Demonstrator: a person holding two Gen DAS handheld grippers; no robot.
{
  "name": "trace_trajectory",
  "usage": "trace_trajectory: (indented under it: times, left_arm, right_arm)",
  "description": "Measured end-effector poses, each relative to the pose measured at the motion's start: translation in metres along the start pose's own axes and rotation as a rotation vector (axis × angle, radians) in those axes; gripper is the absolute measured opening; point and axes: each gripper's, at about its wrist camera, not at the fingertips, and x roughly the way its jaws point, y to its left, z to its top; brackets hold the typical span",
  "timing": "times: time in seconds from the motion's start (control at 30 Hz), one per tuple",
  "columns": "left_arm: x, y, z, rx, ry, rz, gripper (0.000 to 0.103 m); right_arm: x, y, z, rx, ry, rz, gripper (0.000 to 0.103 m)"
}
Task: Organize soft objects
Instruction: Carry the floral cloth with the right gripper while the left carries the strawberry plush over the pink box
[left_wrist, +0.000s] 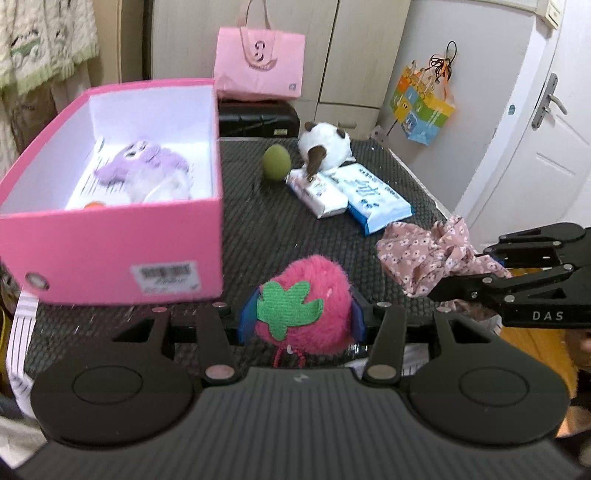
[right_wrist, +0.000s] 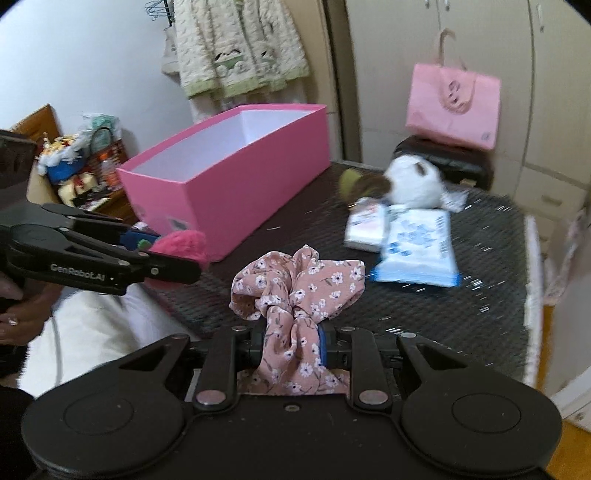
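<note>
On the worktop (left_wrist: 258, 229), the pink box (left_wrist: 110, 243) already holds a purple plush (left_wrist: 147, 162) and a few items beneath it. Left claw (left_wrist: 301, 317) is clamped on the pink strawberry plush (left_wrist: 306, 299), just beside the box's near corner. Right claw (right_wrist: 291, 343) is pinched tight on the floral scrunchie (right_wrist: 295, 288). Both look box-bound, neither is in yet. Left out: green ball (left_wrist: 276, 162), white-and-brown plush (left_wrist: 325, 147), two tissue packs (left_wrist: 347, 194). Roughly a third done, I'd say.

Fuzzy pink strawberry plush (left_wrist: 303, 301) pinched in left claw (left_wrist: 301, 321), floral pink scrunchie (right_wrist: 295, 291) bunched in right claw (right_wrist: 293, 345), purple plush (left_wrist: 144, 162) lying in pink box (left_wrist: 110, 243).
</note>
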Motion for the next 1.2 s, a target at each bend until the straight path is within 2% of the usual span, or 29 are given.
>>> trace_trajectory:
  times: [0.27, 0.5, 0.9, 1.0, 1.07, 1.2]
  left_arm:
    - [-0.035, 0.028, 0.002, 0.005, 0.046, -0.018, 0.048]
    - [-0.056, 0.050, 0.011, -0.002, -0.002, -0.021, 0.049]
    - [-0.067, 0.099, 0.056, -0.050, -0.174, 0.012, 0.049]
    - [-0.059, 0.112, 0.072, -0.058, -0.193, 0.045, 0.049]
    - [-0.048, 0.123, 0.083, -0.068, -0.186, 0.074, 0.049]
    - [-0.011, 0.146, 0.107, -0.076, -0.112, 0.120, 0.049]
  right_arm:
    - [0.014, 0.034, 0.024, -0.049, 0.052, 0.147, 0.028]
    - [0.028, 0.061, 0.050, -0.120, 0.030, 0.207, 0.029]
    - [0.055, 0.089, 0.113, -0.231, -0.109, 0.152, 0.030]
    - [0.068, 0.092, 0.131, -0.260, -0.138, 0.126, 0.030]
    - [0.079, 0.092, 0.143, -0.281, -0.163, 0.094, 0.030]
    - [0.111, 0.096, 0.169, -0.343, -0.205, 0.002, 0.031]
